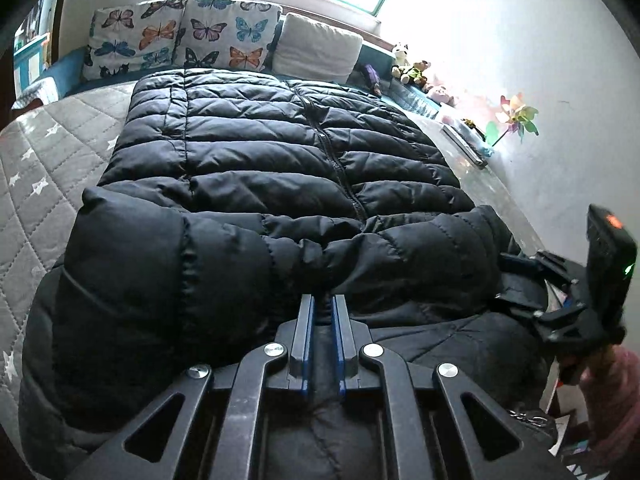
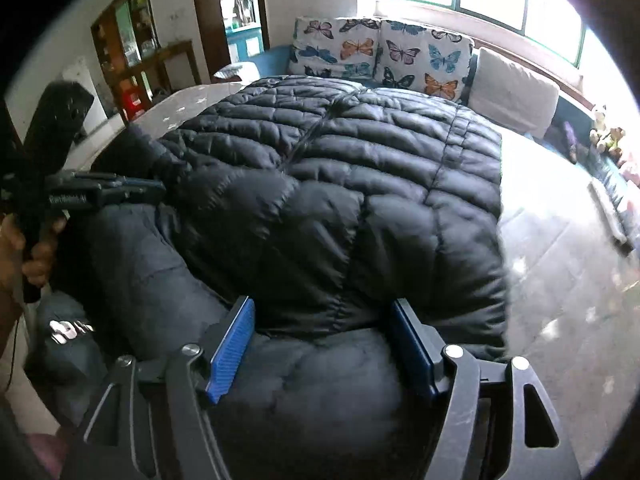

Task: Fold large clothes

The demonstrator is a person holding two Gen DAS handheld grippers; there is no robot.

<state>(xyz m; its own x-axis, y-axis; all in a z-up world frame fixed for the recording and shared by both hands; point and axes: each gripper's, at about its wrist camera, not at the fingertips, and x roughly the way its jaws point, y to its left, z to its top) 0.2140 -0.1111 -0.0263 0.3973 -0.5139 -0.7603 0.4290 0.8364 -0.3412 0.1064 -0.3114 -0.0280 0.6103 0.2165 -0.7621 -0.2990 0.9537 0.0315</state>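
Jacket lies on the bed; left hand-held gripper pinches its folded edge to fold, right hand-held gripper spread apart.

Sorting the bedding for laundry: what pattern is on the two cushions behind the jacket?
Multicoloured butterflies on white cushions, clearest in the left wrist view.

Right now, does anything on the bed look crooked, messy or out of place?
Nothing looks damaged or spilled. The black puffer jacket lies fairly flat and zipped on the bed. Only its near end is bunched up, where the left gripper pinches a fold; the right gripper is open over the same rumpled edge.
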